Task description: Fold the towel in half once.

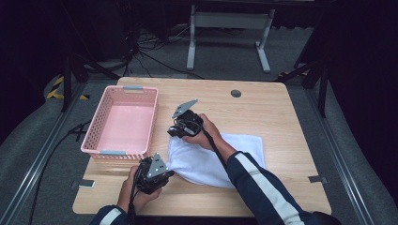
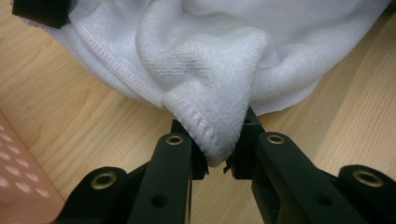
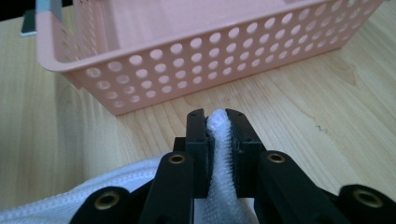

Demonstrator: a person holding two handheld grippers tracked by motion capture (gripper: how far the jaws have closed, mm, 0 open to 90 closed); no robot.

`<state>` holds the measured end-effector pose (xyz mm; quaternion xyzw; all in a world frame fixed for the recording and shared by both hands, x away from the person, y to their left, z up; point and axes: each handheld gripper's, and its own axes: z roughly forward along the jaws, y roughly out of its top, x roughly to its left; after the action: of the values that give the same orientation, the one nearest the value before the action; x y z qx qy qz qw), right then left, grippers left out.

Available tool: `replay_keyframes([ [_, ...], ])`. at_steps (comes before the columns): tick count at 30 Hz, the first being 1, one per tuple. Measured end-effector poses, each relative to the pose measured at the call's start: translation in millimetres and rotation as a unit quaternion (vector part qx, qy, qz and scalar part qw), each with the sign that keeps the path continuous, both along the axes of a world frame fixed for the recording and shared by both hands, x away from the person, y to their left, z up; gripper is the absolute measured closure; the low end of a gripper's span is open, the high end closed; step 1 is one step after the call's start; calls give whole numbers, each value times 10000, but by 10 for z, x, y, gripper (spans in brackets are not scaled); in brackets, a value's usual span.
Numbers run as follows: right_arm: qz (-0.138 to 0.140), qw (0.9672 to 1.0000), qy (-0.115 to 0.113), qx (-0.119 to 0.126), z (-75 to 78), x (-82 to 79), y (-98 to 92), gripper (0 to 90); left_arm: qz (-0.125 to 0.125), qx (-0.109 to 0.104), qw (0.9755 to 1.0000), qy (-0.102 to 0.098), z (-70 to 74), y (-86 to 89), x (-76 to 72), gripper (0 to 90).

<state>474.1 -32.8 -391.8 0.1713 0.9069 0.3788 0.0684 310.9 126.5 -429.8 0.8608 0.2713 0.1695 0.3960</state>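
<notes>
Two grippers each have a corner of the white terry-cloth towel (image 1: 211, 159), which lies on the pale wooden bench (image 1: 263, 108) just to the right of the pink perforated plastic basket (image 1: 123, 123). The left gripper (image 1: 165, 172), at about seven o'clock on the bench, has its fingers (image 2: 187, 154) clamped on a hemmed corner of the towel (image 2: 205, 84), the cloth bunching up beyond them. The right gripper (image 1: 174, 131), near the middle of the bench, has its fingers (image 3: 198, 135) pressed together on another edge of the towel (image 3: 218, 135), with the basket (image 3: 187, 60) close ahead at twelve o'clock in its own view.

By my reading, the grasping step is done: both corners are secured and the left edge of the towel is raised off the bench, while the rest trails flat toward three o'clock. Left to do, as I judge it, is either folding the raised edge over or carrying the whole cloth across to the basket at nine o'clock, which stands empty. Most of the work appears to lie ahead.
</notes>
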Motion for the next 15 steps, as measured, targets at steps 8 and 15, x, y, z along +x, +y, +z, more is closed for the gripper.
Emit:
replay_keyframes([
  [8,-70,9996,-120,256,341,-13,-430,810,-396,126,9985,-346,246,-324,67,807],
  [15,-215,9990,-165,348,446,-56,-874,809,-963,428,9934,-445,351,-866,191,806],
])
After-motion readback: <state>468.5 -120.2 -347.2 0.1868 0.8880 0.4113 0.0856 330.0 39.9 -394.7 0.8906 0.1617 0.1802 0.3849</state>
